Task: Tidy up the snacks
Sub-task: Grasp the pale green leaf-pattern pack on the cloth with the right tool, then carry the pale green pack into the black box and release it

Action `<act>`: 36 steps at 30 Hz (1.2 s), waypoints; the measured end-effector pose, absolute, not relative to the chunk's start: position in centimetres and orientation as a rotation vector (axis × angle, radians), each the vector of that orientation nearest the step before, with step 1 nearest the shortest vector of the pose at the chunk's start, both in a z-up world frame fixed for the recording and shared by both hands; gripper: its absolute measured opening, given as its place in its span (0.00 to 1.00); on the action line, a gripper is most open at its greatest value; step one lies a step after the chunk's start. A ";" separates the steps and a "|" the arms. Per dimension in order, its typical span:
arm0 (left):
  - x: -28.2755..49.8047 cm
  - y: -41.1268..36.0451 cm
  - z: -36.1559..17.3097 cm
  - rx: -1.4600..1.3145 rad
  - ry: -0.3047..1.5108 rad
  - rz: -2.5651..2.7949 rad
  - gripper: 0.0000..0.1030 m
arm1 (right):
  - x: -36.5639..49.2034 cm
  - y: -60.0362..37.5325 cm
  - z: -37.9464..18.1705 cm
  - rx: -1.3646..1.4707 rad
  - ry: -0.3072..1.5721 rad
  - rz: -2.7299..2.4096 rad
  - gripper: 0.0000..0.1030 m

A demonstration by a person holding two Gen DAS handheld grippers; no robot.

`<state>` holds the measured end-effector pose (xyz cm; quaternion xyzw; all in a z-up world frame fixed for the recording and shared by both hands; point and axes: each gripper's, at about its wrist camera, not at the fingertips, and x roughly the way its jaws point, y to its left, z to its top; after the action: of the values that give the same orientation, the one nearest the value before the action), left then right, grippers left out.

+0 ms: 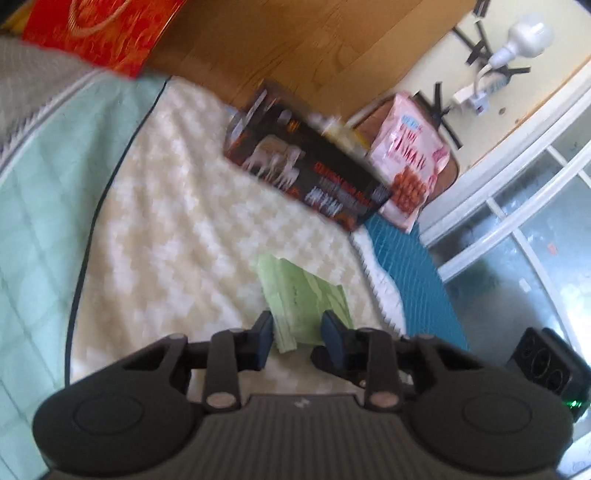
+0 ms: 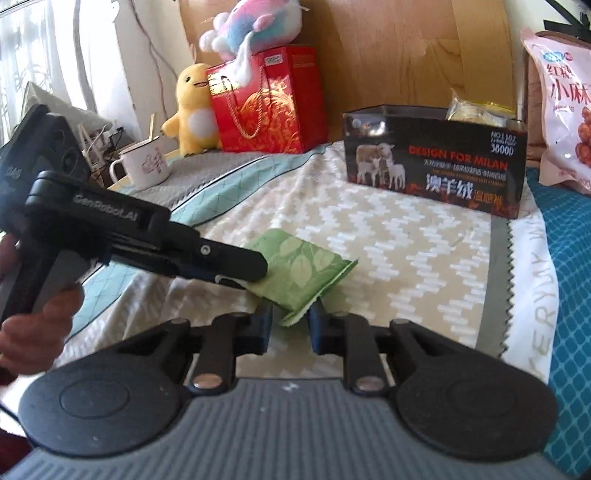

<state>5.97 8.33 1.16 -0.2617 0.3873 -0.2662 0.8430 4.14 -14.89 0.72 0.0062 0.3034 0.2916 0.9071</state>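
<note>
A green leaf-print snack packet (image 1: 306, 299) (image 2: 301, 273) is held above the cream patterned blanket (image 1: 177, 229) (image 2: 388, 258). My left gripper (image 1: 297, 332) has its jaws on either side of the packet's near end; it enters the right wrist view from the left (image 2: 243, 273), clamped on the packet. My right gripper (image 2: 291, 325) has its fingers around the packet's lower corner. A black open-top box (image 1: 310, 170) (image 2: 436, 162) stands further back with a packet inside. A pink snack bag (image 1: 410, 162) (image 2: 561, 110) leans beside it.
A red gift bag (image 2: 269, 99) (image 1: 99, 29), a yellow plush (image 2: 194, 110), a pastel plush (image 2: 255, 26) and a white mug (image 2: 146, 162) stand along the wooden headboard (image 2: 406, 48). A teal mat (image 1: 410, 266) lies at the bed's right side.
</note>
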 end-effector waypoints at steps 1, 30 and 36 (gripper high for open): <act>6.3 8.4 1.8 -0.554 0.798 -0.568 0.27 | 4.4 -14.9 1.3 0.014 0.601 0.603 0.23; 18.7 2.2 8.0 -0.313 0.563 -0.447 0.44 | 14.1 -22.0 4.8 0.097 0.358 0.346 0.54; 11.5 1.7 7.2 -0.214 0.584 -0.346 0.68 | 7.5 -22.9 3.2 0.277 0.388 0.248 0.85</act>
<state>11.45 1.73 7.17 -0.1047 0.2859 -0.1695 0.9373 7.54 -22.93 3.24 0.1369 0.1916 0.1223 0.9642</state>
